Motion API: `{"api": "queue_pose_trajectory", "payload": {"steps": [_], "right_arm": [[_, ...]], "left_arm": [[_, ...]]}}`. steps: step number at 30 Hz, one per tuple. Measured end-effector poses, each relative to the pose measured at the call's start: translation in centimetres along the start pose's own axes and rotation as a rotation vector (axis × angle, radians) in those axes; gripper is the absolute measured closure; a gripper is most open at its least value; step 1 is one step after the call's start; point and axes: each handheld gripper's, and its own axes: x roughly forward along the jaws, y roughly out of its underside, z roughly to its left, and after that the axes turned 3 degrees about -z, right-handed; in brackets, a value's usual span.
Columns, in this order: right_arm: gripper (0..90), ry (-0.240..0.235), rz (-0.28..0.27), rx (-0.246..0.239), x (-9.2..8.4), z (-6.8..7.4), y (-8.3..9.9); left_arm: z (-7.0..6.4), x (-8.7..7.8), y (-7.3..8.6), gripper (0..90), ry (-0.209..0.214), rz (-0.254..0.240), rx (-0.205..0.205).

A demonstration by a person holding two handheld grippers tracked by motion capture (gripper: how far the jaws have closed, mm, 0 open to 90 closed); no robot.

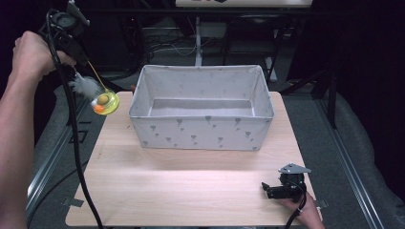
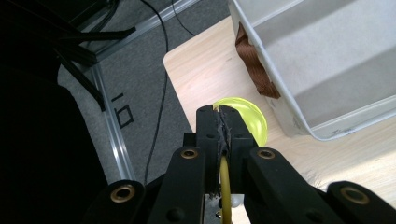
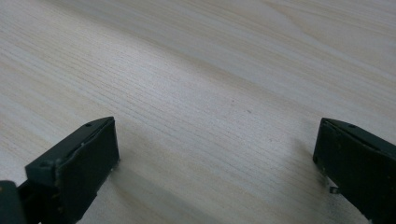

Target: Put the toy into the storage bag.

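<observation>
At the far left corner of the tabletop (image 1: 191, 176), the left gripper (image 1: 79, 56) is held raised in the person's left hand (image 1: 29, 52), above and outside the tabletop edge. Its fingers (image 2: 205, 135) are pressed together on a thin yellow stem (image 2: 225, 186), as the left gripper view shows. From that stem hangs a toy made of a white feather tuft (image 1: 86, 86) and a translucent yellow-green dome (image 1: 107, 102) with an orange ball and a tan ball inside; it appears to be a cat toy, though the detail is too coarse to confirm. The dome sits over the left edge of the tabletop, just beside the left end wall of the fabric bin (image 1: 200, 131); whether it touches the wood cannot be determined.

The fabric bin is a light grey rectangular box printed with small dark shapes, standing open-topped at the far middle of the tabletop. A brown strap handle (image 2: 254, 65) is fixed to its left end wall.

The right gripper (image 1: 267, 189) lies low at the near right corner of the tabletop, held by the right hand (image 1: 305, 210), pointing left. Its fingers (image 3: 79, 158) are spread wide apart over bare wood, gripping nothing.
</observation>
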Motion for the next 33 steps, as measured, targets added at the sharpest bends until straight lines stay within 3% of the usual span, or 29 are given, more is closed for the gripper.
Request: {"api": "queue_pose_trajectory", "payload": {"steps": [15, 33], "right_arm": [[0.0, 0.0, -0.002, 0.002, 0.0, 0.0, 0.0], [0.0, 0.0, -0.007, 0.006, 0.0, 0.0, 0.0]], "left_arm": [[-0.1, -3.6, -2.9, 88.0, -0.033, -0.042, 0.016], [-2.8, -5.2, -6.0, 88.0, -0.033, -0.054, 0.092]]}}
